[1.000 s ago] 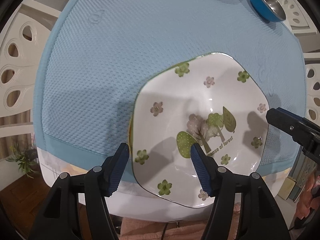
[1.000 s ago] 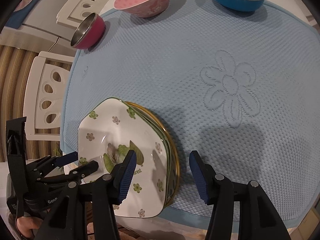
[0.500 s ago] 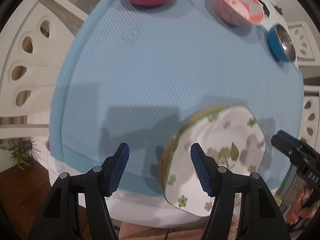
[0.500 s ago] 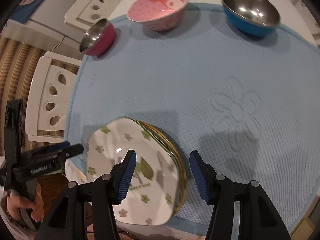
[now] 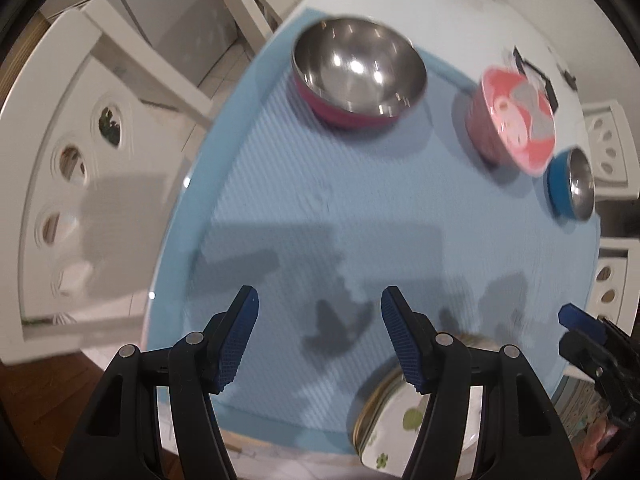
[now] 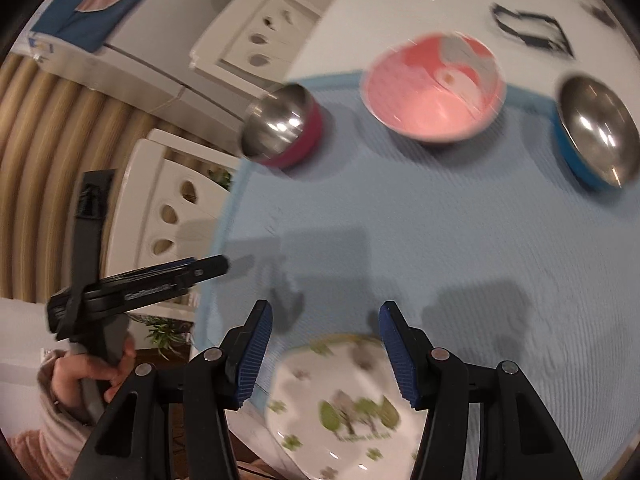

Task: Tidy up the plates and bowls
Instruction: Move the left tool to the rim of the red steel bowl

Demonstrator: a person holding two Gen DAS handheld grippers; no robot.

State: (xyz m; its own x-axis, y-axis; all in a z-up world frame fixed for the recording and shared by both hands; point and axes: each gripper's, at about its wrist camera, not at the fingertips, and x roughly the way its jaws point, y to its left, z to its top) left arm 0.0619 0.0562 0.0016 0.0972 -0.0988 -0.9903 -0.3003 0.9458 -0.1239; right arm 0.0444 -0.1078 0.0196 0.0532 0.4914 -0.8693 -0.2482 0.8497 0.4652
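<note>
At the far left of the right wrist view, the left tongs [image 6: 224,266] are being gripped by a hand [image 6: 90,372] beside a white chair [image 6: 176,208], over the edge of the blue mat [image 6: 440,240]. In their own view the left tongs [image 5: 318,312] are being held partly open above bare mat, with nothing between the blue pads [image 5: 240,336]. On the far side of the mat, three bowls are being shown well apart in a row: the magenta steel bowl [image 6: 280,128] at the left, the pink cartoon bowl [image 6: 432,88] in the middle, and the blue steel bowl [image 6: 596,132] at the right. The stack of plates [image 6: 340,404] is lying at the near edge of the mat, topped by a white plate printed with green trees, with a yellow-rimmed plate [image 5: 372,400] showing beneath it. The right tongs [image 6: 326,324] are being held partly open above that stack, gripping nothing. The white tabletop [image 6: 400,12] is lying beyond the mat.
</note>
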